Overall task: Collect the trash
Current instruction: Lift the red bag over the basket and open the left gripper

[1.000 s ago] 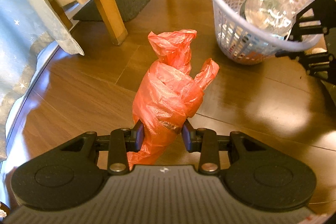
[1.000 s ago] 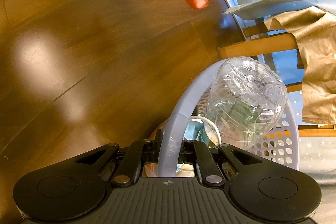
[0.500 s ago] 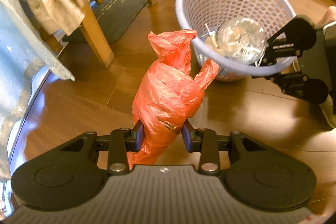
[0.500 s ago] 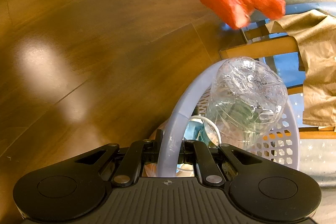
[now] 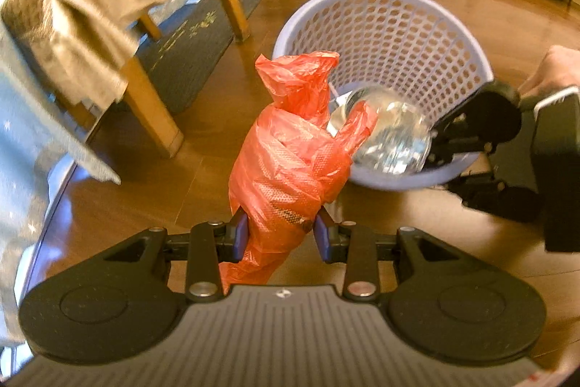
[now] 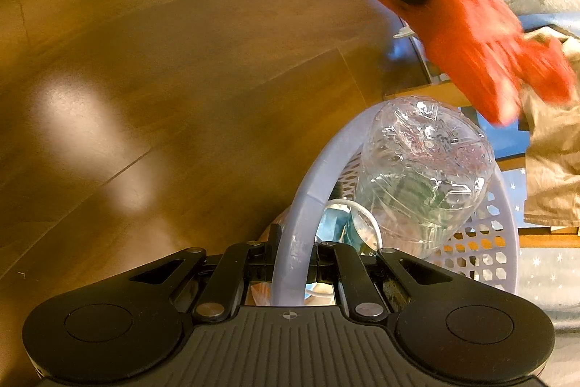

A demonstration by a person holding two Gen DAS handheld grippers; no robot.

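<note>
Left hand-held gripper (image 5: pixel 281 234) is clamping orange bag (image 5: pixel 290 151) near basket (image 5: pixel 380 35); right hand-held gripper (image 6: pixel 291 258) is pinching basket's rim.

My left gripper (image 5: pixel 281 234) points steeply down, its jaws partly closed and pressing both sides of the orange bag (image 5: pixel 290 162), which I carry clear of the floor. My right gripper (image 6: pixel 291 251) also angles down, its jaws nearly together, clamped on the basket's rim (image 6: pixel 290 263). My right hand (image 5: pixel 554 69) shows behind it in the left wrist view.
</note>
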